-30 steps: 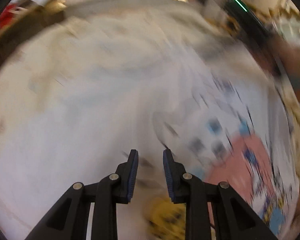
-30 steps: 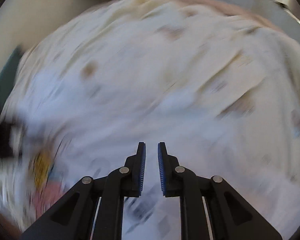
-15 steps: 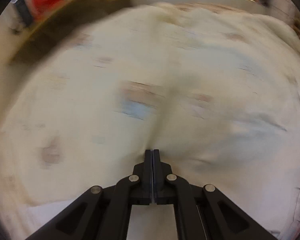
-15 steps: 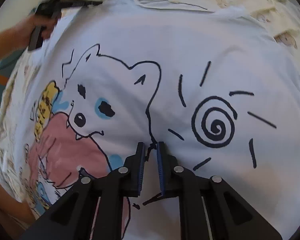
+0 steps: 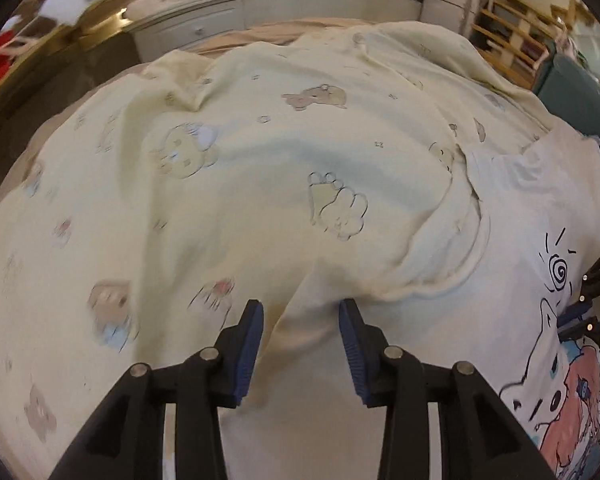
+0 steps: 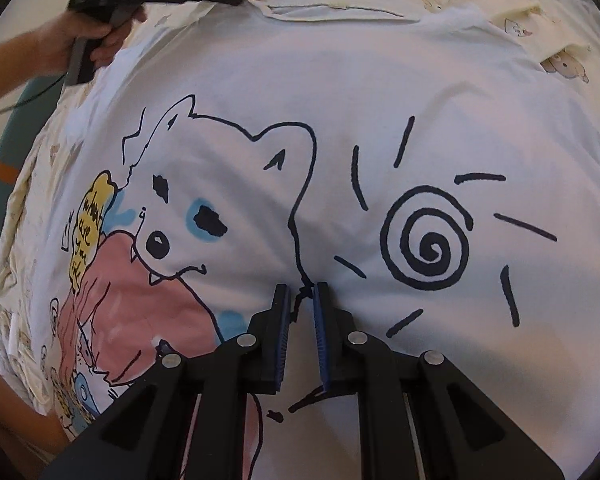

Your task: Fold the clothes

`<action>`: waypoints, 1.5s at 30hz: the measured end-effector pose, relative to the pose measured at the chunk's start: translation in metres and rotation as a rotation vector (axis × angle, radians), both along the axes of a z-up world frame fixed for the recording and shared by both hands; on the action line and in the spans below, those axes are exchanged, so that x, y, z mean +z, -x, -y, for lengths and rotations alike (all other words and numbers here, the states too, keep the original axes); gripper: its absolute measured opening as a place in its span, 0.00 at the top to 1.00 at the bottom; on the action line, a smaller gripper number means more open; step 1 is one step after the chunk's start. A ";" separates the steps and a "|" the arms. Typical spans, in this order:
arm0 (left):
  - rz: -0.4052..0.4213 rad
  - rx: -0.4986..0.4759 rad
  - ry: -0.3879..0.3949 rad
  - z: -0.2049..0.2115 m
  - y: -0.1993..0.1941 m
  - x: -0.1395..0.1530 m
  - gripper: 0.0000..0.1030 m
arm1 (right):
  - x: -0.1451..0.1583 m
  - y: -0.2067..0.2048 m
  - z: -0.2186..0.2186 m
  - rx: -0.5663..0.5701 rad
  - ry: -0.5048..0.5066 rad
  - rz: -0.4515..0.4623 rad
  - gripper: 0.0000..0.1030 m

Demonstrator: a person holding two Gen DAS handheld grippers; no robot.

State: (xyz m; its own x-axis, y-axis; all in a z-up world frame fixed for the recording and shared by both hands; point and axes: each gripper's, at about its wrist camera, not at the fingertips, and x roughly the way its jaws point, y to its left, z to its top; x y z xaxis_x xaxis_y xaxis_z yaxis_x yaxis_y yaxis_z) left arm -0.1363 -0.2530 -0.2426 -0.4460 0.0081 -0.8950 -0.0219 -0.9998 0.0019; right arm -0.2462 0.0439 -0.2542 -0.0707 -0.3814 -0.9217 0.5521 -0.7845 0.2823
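Under the right tool (image 6: 300, 308) a white shirt (image 6: 340, 92) lies spread on a cream blanket (image 5: 228, 168); its jaws stand narrowly parted over the print, and whether they pinch cloth I cannot tell. Ahead of the left tool (image 5: 301, 322), whose jaws are opening, lies a sleeve, released. Light, limp and quick to wrinkle, the shirt is best taken at a hem or shoulder seam.

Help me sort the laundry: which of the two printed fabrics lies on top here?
The white T-shirt with the big black-outlined bear and spiral lies on top. The cream blanket, scattered with small pastel animals, is spread beneath it, showing around its edges.
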 end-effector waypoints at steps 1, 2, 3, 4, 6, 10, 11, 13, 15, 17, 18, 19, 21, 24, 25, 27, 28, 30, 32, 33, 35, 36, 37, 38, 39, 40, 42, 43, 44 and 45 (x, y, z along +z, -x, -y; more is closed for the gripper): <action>0.009 -0.019 0.020 -0.004 0.008 -0.005 0.68 | 0.001 -0.001 -0.001 0.002 -0.004 -0.004 0.86; 0.010 -0.036 0.028 -0.007 0.010 -0.004 0.96 | 0.001 -0.002 -0.002 0.003 -0.007 -0.007 0.86; 0.011 -0.052 0.035 -0.010 0.013 -0.003 0.97 | 0.002 -0.003 -0.004 0.005 -0.010 -0.009 0.86; 0.011 -0.069 0.042 -0.013 0.015 -0.001 0.97 | 0.002 -0.004 -0.005 0.005 -0.009 -0.011 0.86; -0.013 -0.067 0.050 -0.012 0.023 0.004 0.97 | 0.003 -0.005 -0.009 0.004 -0.007 -0.013 0.86; -0.007 -0.070 0.137 -0.007 0.038 0.010 0.97 | 0.004 -0.008 -0.017 -0.001 -0.003 -0.013 0.86; 0.010 -0.069 0.178 -0.006 0.040 0.010 0.97 | 0.005 -0.008 -0.019 -0.002 -0.003 -0.014 0.86; 0.073 -0.025 0.237 -0.002 0.051 -0.007 0.95 | 0.006 -0.010 -0.023 -0.005 -0.006 -0.015 0.86; 0.028 0.072 0.247 0.012 0.048 -0.001 0.95 | 0.007 -0.012 -0.026 -0.004 -0.010 -0.019 0.86; -0.041 0.141 0.198 0.029 0.036 0.014 0.94 | 0.008 -0.014 -0.030 -0.003 -0.015 -0.023 0.86; -0.066 0.161 0.194 0.037 0.029 0.019 0.94 | 0.008 -0.015 -0.031 0.000 -0.019 -0.026 0.86; -0.055 0.150 0.178 0.044 0.017 0.020 0.94 | 0.009 -0.016 -0.033 0.004 -0.022 -0.030 0.86; -0.026 0.121 0.143 0.056 -0.007 0.022 0.94 | 0.010 -0.017 -0.037 0.010 -0.025 -0.029 0.86; 0.033 0.067 0.060 0.067 -0.047 0.016 0.94 | 0.010 -0.018 -0.044 0.013 -0.024 -0.023 0.86; 0.050 0.044 0.027 0.064 -0.060 0.011 0.94 | 0.011 -0.018 -0.046 0.013 -0.023 -0.023 0.86; 0.087 0.009 0.017 0.058 -0.081 -0.001 0.94 | 0.011 -0.021 -0.051 0.012 -0.021 -0.025 0.86; 0.107 -0.004 0.047 0.055 -0.089 -0.008 0.94 | 0.012 -0.022 -0.053 0.011 -0.019 -0.026 0.86; 0.161 0.038 0.201 0.061 -0.097 -0.027 0.95 | 0.013 -0.024 -0.059 0.008 -0.022 -0.031 0.86; 0.151 0.130 0.266 0.074 -0.101 -0.031 0.98 | 0.014 -0.026 -0.063 0.009 -0.029 -0.036 0.86; 0.107 0.184 0.267 0.082 -0.104 -0.022 0.98 | 0.014 -0.027 -0.065 0.009 -0.033 -0.039 0.86; 0.017 0.289 0.267 0.097 -0.110 -0.003 0.98 | 0.015 -0.030 -0.069 0.009 -0.039 -0.044 0.86; -0.015 0.316 0.270 0.102 -0.114 0.006 0.98 | 0.016 -0.029 -0.067 0.010 -0.042 -0.047 0.86; -0.046 0.340 0.274 0.106 -0.118 0.015 0.98 | 0.016 -0.030 -0.051 0.011 -0.045 -0.049 0.86; -0.060 0.341 0.242 0.107 -0.124 0.021 0.98 | 0.014 -0.032 -0.026 0.011 -0.047 -0.051 0.86; -0.071 0.340 0.207 0.108 -0.130 0.026 0.98 | 0.012 -0.034 -0.001 0.012 -0.049 -0.052 0.86; -0.076 0.313 0.146 0.101 -0.137 0.027 0.98 | 0.011 -0.035 0.010 0.011 -0.050 -0.053 0.86; -0.065 0.222 0.007 0.074 -0.151 0.025 0.98 | 0.009 -0.038 0.015 0.005 -0.047 -0.052 0.86; -0.044 0.163 -0.020 0.053 -0.156 0.020 0.98 | 0.011 -0.039 0.014 0.003 -0.049 -0.052 0.86; -0.024 0.103 -0.042 0.031 -0.161 0.014 0.98 | 0.014 -0.040 0.015 0.006 -0.062 -0.059 0.86; -0.001 0.065 -0.066 0.006 -0.167 0.009 0.98 | 0.018 -0.043 0.017 0.015 -0.085 -0.072 0.86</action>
State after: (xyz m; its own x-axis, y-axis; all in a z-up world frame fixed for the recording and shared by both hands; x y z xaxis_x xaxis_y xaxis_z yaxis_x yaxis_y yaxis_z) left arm 0.0312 -0.2589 -0.2334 -0.4486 0.0377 -0.8930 0.0434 -0.9970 -0.0639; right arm -0.2034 0.0267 -0.2358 -0.1332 -0.3036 -0.9435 0.5801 -0.7957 0.1741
